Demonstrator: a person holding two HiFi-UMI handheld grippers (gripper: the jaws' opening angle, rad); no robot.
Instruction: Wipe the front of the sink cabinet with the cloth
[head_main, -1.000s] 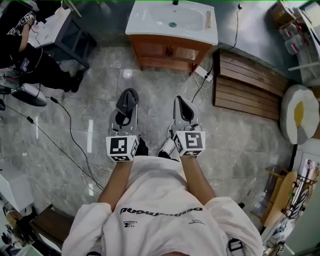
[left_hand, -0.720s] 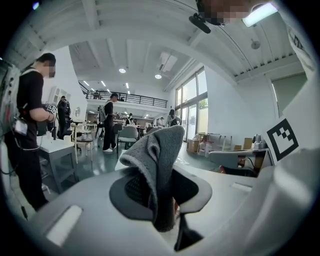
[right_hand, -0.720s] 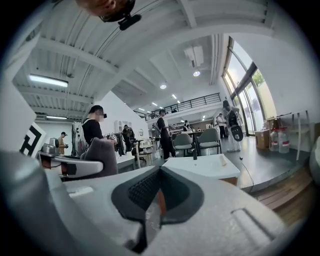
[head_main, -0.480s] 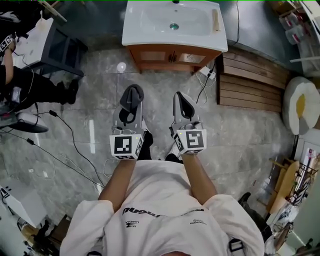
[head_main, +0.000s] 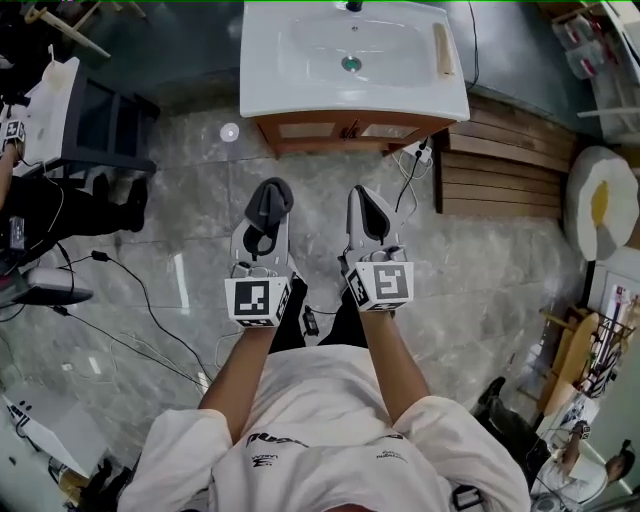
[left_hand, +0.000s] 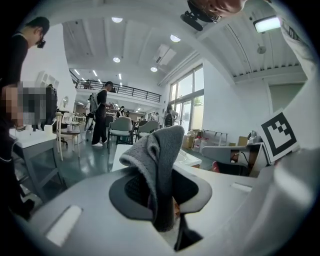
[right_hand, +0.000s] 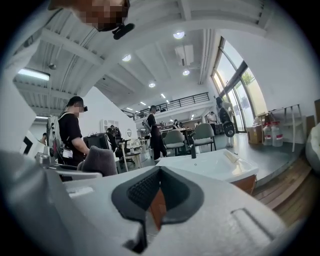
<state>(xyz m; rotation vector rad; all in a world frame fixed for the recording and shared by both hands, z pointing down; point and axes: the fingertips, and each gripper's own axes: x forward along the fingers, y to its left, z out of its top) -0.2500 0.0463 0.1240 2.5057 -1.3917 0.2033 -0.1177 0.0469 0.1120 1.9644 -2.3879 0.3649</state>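
The sink cabinet stands ahead of me, with a white basin (head_main: 350, 60) on top and a wooden front (head_main: 345, 130) below. In the head view both grippers hang over the floor, a short way from it. My left gripper (head_main: 268, 205) is shut on a grey cloth (head_main: 272, 195), which sticks up from the closed jaws in the left gripper view, cloth (left_hand: 160, 160). My right gripper (head_main: 368, 208) is shut with nothing in it. The right gripper view shows the basin (right_hand: 210, 162), the cabinet front (right_hand: 249, 184) and the cloth (right_hand: 100, 160) off to its left.
A white power strip (head_main: 412, 150) with a cable lies at the cabinet's right foot. A slatted wooden platform (head_main: 505, 160) is to the right, a dark table (head_main: 100, 125) to the left. Cables (head_main: 140, 300) trail over the stone floor at left. People stand further back.
I have moved closer to the sink cabinet, which now looms larger at the top. Both grippers keep the same pose, the cloth still in the left one.
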